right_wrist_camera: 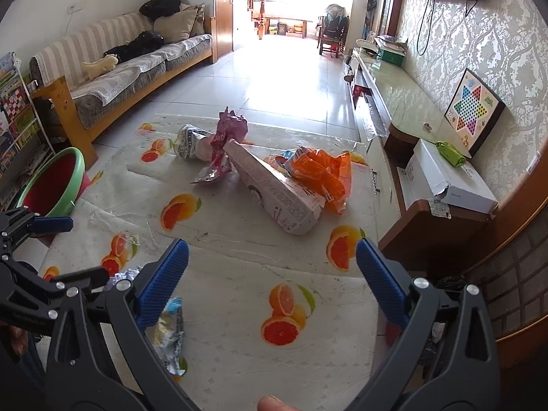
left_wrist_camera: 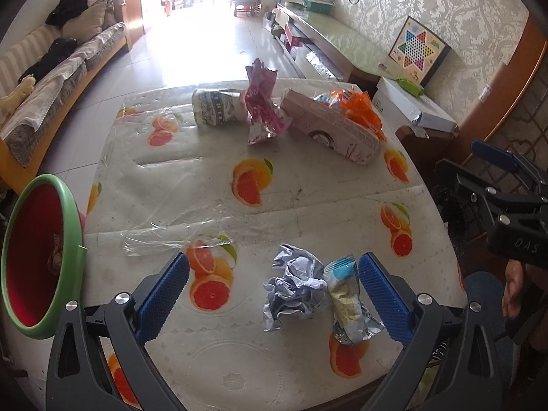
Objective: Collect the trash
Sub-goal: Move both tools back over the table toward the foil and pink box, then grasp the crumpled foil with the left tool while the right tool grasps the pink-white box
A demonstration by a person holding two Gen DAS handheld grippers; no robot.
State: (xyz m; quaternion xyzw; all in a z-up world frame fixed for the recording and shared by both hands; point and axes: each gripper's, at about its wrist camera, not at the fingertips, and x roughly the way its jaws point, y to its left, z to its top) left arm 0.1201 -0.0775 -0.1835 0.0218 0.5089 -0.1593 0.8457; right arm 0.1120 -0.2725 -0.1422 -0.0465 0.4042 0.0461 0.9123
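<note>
Left gripper (left_wrist_camera: 274,298): fingers spread wide, low over the near end of the table (left_wrist_camera: 308,185), with the foil ball and snack wrapper lying between its blue pads (left_wrist_camera: 164,294); nothing pinched.
Right gripper (right_wrist_camera: 272,281): spread wide, empty, above the table's right side.
Foil ball (left_wrist_camera: 294,287): crumpled silver-blue, touching the wrapper on its right.
Snack wrapper (left_wrist_camera: 347,304): blue and yellow, torn, just beside the right pad.
Far trash: a flattened carton (right_wrist_camera: 274,191) lies against an orange bag (right_wrist_camera: 322,171); a pink wrapper (right_wrist_camera: 222,147) stands crumpled next to a printed pack (right_wrist_camera: 188,142).
Clear film (left_wrist_camera: 161,236): flat, mid-table, left side.
Bin (left_wrist_camera: 37,257): green rim, red inside, off the table's left edge.
</note>
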